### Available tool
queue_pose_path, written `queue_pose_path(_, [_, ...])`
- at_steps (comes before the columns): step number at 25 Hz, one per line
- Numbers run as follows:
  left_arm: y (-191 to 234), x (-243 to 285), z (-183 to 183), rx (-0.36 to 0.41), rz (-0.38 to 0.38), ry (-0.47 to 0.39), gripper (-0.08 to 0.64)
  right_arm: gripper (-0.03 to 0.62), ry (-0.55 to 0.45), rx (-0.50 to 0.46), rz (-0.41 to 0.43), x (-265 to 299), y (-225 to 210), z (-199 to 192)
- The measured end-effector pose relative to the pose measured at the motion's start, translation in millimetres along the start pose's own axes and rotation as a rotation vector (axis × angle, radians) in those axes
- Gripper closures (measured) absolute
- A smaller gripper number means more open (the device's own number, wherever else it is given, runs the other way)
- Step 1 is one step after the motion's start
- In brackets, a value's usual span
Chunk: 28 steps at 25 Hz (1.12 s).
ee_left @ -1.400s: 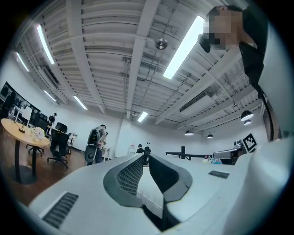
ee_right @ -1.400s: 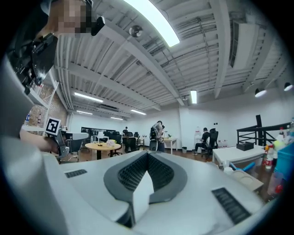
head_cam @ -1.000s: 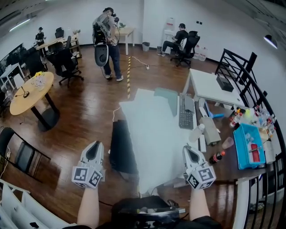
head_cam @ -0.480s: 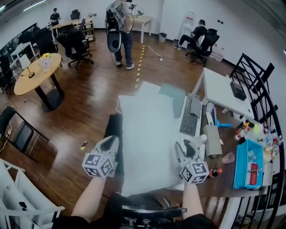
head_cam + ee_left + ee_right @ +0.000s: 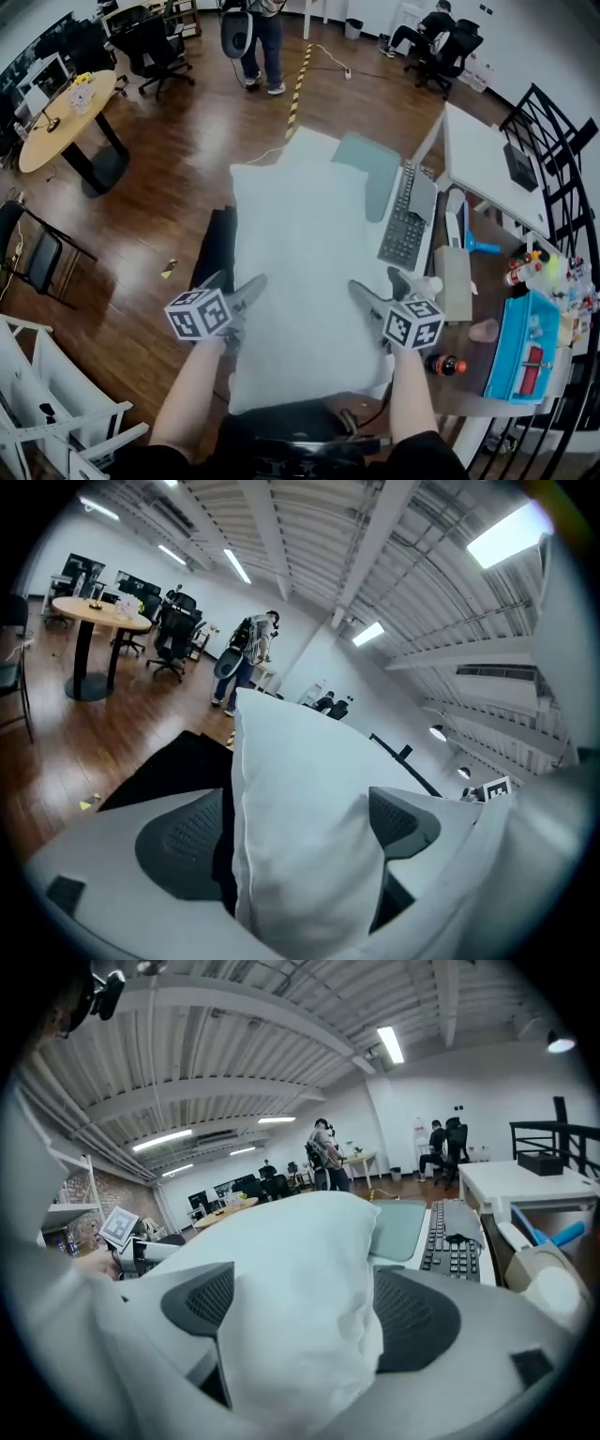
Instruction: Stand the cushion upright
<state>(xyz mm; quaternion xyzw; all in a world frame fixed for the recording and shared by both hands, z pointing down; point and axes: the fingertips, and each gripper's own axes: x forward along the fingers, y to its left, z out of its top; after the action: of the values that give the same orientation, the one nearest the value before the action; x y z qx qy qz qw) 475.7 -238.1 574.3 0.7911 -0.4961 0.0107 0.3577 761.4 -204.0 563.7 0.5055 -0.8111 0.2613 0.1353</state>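
Left tool (image 5: 236, 284) and right tool (image 5: 381, 288) have just opened wide. Each straddles the white cushion (image 5: 300, 244) (not yet clamped).

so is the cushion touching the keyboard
Apart. In the right gripper view the teal mat lies between the cushion and the keyboard, so a clear gap separates the two.

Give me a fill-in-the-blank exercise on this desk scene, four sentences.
1. The left gripper and right gripper, their jaws just opened wider, each have the white ____ between those jaws.
2. It lies ____ on the desk, not yet upright.
3. Beside its right edge lies a dark computer ____.
4. The plastic bin at the desk's right end is ____.

Missing words: cushion; flat; keyboard; blue.
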Motion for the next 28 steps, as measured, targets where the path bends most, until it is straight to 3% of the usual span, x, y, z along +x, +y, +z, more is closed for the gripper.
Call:
queue_pose_path(4, [4, 20, -24, -0.082, -0.016, 0.046, 0.054, 0.078, 0.104, 0.002, 0.053, 31, -4, -17])
queue_pose_path(9, [21, 28, -42, -0.182, -0.009, 0.061, 0.028, -0.025, 0.207, 0.153, 0.123, 59, -9, -43])
queue_pose_path(18, [17, 47, -51, -0.308, -0.142, 0.074, 0.025, -0.025, 0.247, 0.315, 0.265, 84, 6, -63])
queue_pose_path(23, [0, 51, -45, -0.375, -0.276, 0.102, 0.044, 0.075, 0.209, 0.337, 0.374, 82, 28, -53])
queue_pose_path(28, [-26, 32, -31, -0.309, -0.370, 0.078, 0.142, 0.180, 0.100, 0.248, 0.385, 60, 59, -27])
